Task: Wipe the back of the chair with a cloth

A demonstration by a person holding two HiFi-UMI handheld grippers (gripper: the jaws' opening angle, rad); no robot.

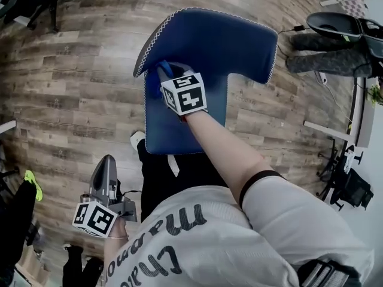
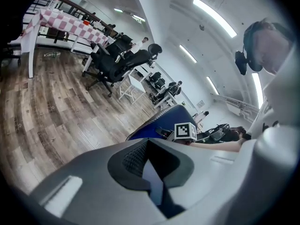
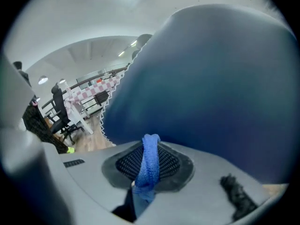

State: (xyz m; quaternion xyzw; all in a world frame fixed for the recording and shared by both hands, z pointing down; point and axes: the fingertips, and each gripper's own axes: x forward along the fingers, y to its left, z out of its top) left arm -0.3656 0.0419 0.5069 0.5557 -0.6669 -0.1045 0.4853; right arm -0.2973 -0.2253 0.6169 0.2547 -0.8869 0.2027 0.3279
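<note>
Two claws, one busy: the right claw grips a blue cloth against the chair back near its left edge, so most of the back lies to its right. The left claw hangs closed and empty, well away.

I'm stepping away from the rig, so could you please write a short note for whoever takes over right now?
Right gripper: shut on the blue cloth, held against the blue chair near its left edge.
Left gripper: shut, empty, low at the person's left side, apart from the chair.
Done: cloth is gripped and at the chair; how much is wiped does not show.
Left: wipe across the back.
</note>
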